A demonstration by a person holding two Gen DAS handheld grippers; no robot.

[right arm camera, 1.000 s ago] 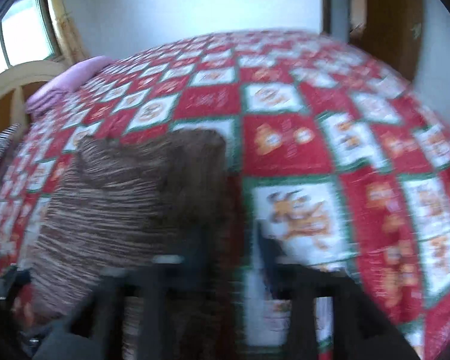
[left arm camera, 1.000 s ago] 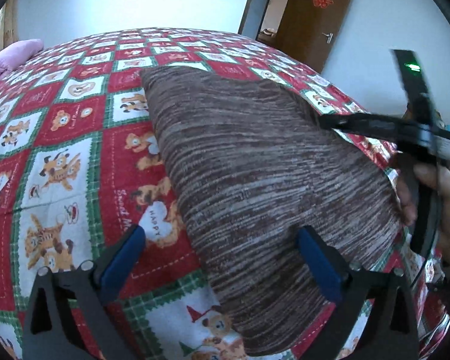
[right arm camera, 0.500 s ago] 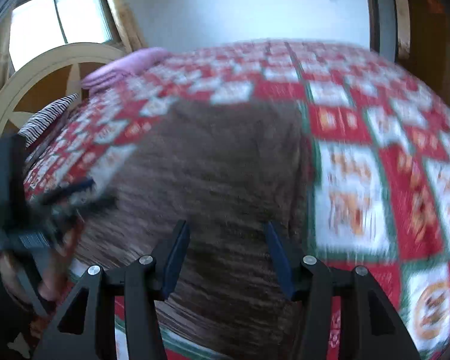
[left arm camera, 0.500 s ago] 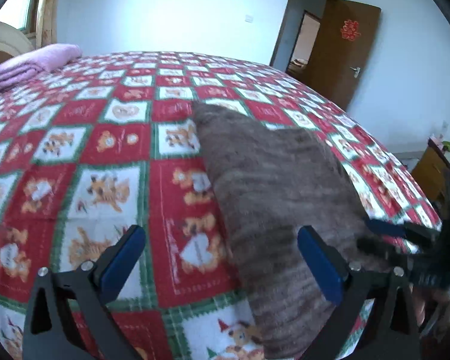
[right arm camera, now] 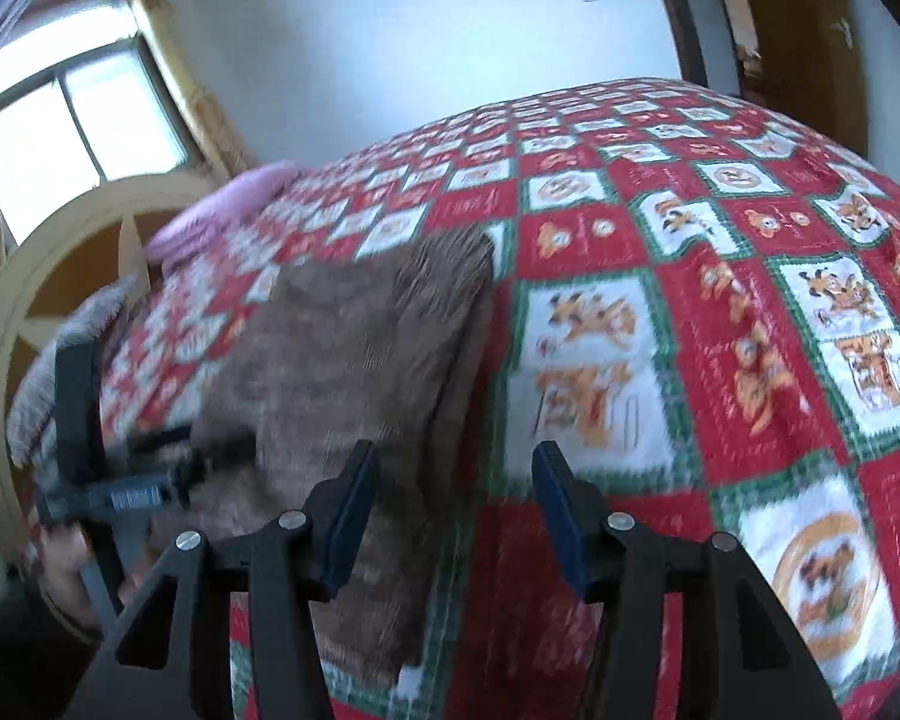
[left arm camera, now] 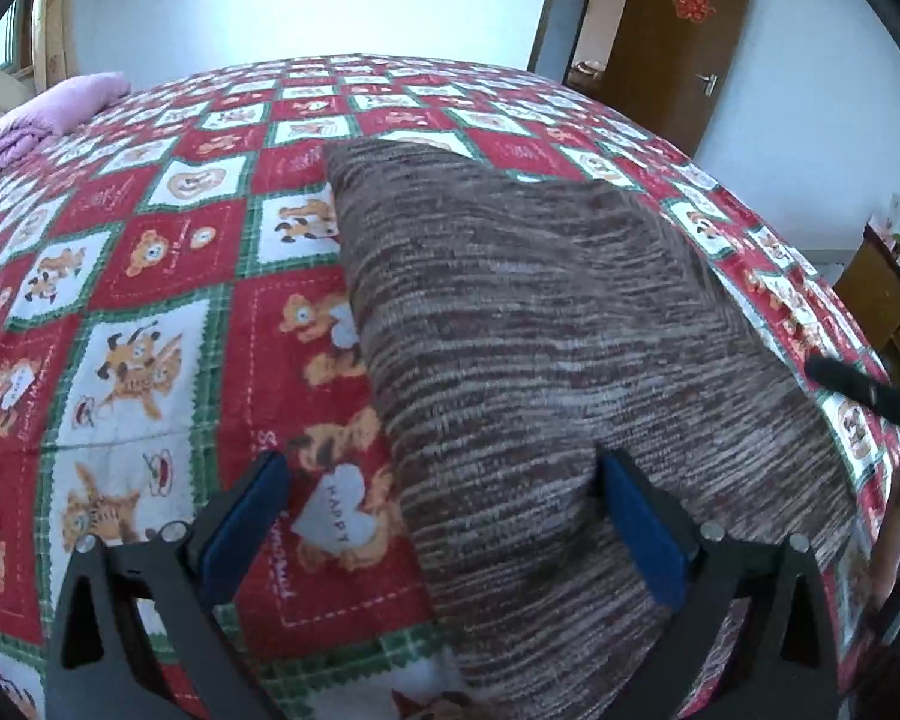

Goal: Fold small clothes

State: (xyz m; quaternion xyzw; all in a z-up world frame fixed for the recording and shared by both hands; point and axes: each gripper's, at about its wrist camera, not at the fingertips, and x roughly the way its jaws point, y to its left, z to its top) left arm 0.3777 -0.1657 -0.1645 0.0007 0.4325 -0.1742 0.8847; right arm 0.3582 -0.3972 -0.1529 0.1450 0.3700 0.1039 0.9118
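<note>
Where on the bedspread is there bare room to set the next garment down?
Free: the bedspread between the brown striped garment and the pink blanket, and on the garment's other side toward the door. Crowded: the near edge, with left gripper and right gripper.

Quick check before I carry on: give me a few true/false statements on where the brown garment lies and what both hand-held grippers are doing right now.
1. The brown striped garment lies on the teddy-bear quilt. True.
2. The left hand-held gripper is clamped on the garment. False: its jaws stand open, nothing pinched between them.
3. The right hand-held gripper is open and holds nothing. True.
4. The garment hangs in the air between the two grippers. False: it rests on the quilt, held by neither.
5. A folded pink blanket lies at the far end of the bed. True.
6. The brown door is shut. False: it stands open.
</note>
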